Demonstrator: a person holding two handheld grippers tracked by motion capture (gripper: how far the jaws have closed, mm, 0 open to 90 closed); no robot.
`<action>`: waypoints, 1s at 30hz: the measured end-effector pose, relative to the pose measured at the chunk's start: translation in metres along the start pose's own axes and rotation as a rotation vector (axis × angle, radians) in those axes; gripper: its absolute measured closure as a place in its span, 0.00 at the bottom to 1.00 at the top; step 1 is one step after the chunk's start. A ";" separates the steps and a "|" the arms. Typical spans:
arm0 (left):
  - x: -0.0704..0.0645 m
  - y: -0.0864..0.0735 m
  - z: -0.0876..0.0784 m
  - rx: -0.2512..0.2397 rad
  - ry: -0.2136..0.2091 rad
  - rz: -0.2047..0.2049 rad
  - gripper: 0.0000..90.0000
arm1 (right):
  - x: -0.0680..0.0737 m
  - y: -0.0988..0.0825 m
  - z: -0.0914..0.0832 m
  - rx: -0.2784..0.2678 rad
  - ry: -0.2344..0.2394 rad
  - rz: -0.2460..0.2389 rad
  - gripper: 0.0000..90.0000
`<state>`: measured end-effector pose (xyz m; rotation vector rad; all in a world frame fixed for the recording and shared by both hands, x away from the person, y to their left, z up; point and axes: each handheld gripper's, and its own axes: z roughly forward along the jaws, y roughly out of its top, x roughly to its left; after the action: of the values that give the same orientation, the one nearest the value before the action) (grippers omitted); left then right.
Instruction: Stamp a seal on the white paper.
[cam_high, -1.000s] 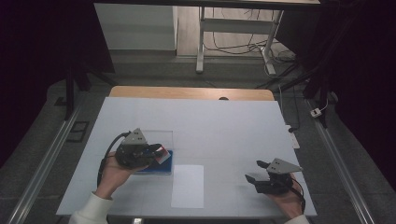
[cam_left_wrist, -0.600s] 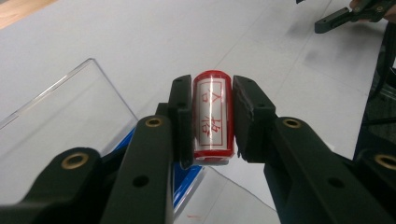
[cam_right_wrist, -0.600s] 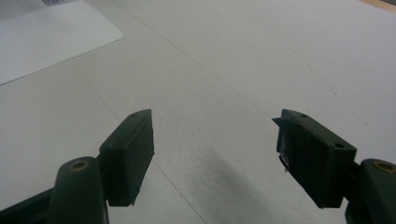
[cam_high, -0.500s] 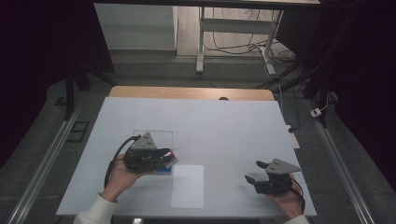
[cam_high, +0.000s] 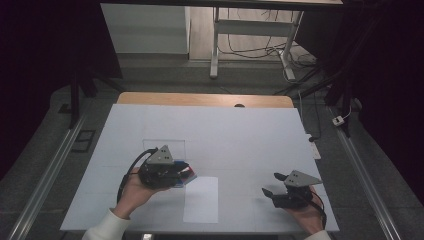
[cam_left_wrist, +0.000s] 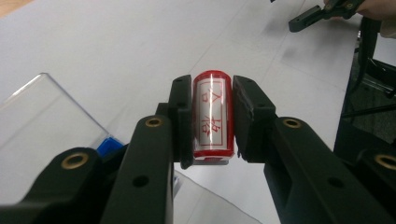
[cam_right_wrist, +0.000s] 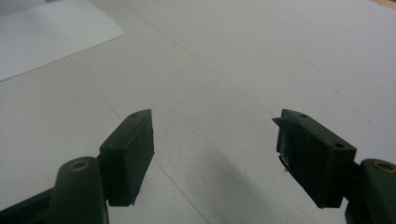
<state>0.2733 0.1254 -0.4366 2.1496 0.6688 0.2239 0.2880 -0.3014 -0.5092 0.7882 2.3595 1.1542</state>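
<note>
Left gripper view shows the left tongs (cam_left_wrist: 212, 123) clenched on a small red stamp (cam_left_wrist: 213, 114) with red characters on its white face, both pads pressing its sides squarely. Beneath the jaws lie a clear plastic case (cam_left_wrist: 44, 126) and a blue ink pad (cam_left_wrist: 109, 143). High view places these tongs (cam_high: 187, 172) low over the white desk (cam_high: 240, 135), just left of a white sheet of paper (cam_high: 201, 200). The right tongs (cam_high: 272, 185) rest released, jaws wide with nothing between them, well apart on the right.

The work in hand looks like carrying the stamp over to the paper. To do it well, I would keep the grip firm and the stamp's printing face level, bring it over the middle of the sheet, then press straight down without sliding, so the print does not smear.

Room is generous: open desk lies between the two tongs and beyond the sheet. The paper's near edge sits close to the desk's front edge, so the press should land farther in.
</note>
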 end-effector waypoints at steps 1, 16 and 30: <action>-0.001 0.000 0.001 0.001 -0.001 0.001 0.78 | 0.000 0.000 0.000 0.000 0.001 0.000 0.31; -0.012 0.004 0.014 0.015 -0.047 0.024 0.78 | 0.000 0.000 0.001 0.000 0.004 -0.002 0.31; -0.021 0.003 0.034 0.060 -0.082 0.040 0.78 | 0.001 -0.001 0.002 0.007 0.002 -0.003 0.31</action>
<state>0.2696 0.0893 -0.4536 2.2187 0.5929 0.1376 0.2885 -0.3001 -0.5113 0.7864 2.3663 1.1473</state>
